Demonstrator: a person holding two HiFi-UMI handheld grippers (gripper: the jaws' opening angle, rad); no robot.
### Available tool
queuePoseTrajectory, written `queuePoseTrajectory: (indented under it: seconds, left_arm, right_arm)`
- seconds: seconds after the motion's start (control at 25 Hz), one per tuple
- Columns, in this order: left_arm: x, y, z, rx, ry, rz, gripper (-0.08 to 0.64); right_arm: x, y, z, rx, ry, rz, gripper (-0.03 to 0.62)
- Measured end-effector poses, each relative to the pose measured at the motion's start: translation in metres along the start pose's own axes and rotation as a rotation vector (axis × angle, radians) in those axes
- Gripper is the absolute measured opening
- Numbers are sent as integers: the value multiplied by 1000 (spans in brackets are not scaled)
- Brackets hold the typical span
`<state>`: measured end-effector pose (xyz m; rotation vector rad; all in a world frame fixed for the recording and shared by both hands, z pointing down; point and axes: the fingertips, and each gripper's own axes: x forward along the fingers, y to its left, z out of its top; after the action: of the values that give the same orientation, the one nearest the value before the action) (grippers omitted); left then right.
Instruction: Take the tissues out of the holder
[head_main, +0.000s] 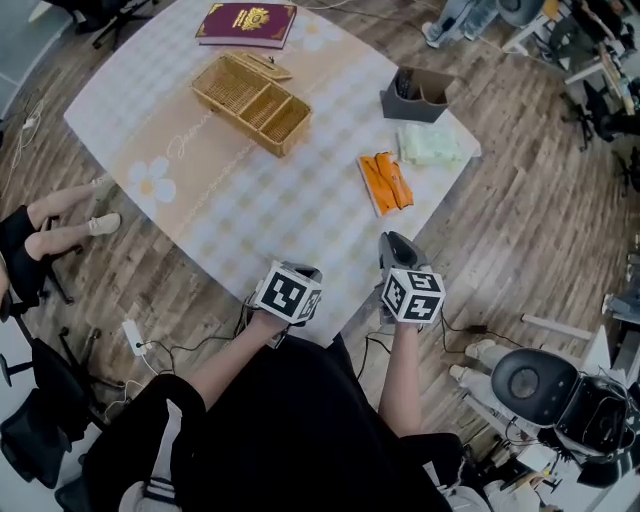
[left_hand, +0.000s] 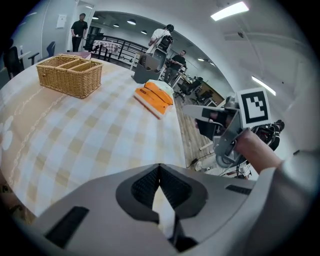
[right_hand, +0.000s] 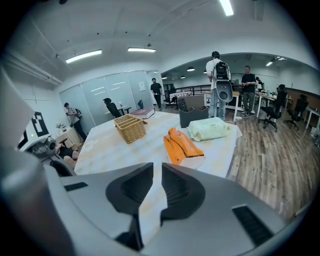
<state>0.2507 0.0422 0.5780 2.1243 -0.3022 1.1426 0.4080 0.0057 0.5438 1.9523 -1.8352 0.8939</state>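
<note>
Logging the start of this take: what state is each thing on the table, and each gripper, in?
left gripper: shut, empty.
right gripper: slightly open, empty.
wicker basket: upright, looks empty.
grey holder: upright.
green tissue pack: lying beside the holder.
orange pack: lying flat.
red book: closed, flat.

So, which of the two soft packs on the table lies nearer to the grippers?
The orange pack, closer to the near edge of the table. The pale green pack lies farther back, beside the dark grey holder.
</note>
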Motion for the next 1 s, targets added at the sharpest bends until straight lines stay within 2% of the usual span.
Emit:
queuePoseTrajectory:
  seconds: [0.32,0.52,0.8,1.0]
  left_arm:
    - [10,-7,16,57,-11,-24,0]
    - [16,-13,18,104,-8,-45,0]
    - [23,-22,9,205,25,-74,0]
    - [25,-30,2,252,40,-96,0]
  right_arm:
    - [-20,28,-27,9,35,21,35]
    - [-32,40,-46,-48,83,-15,18]
    - [-51,59,-62,76,121,-31,15]
    - [-65,63,-67,105,127,-52,14]
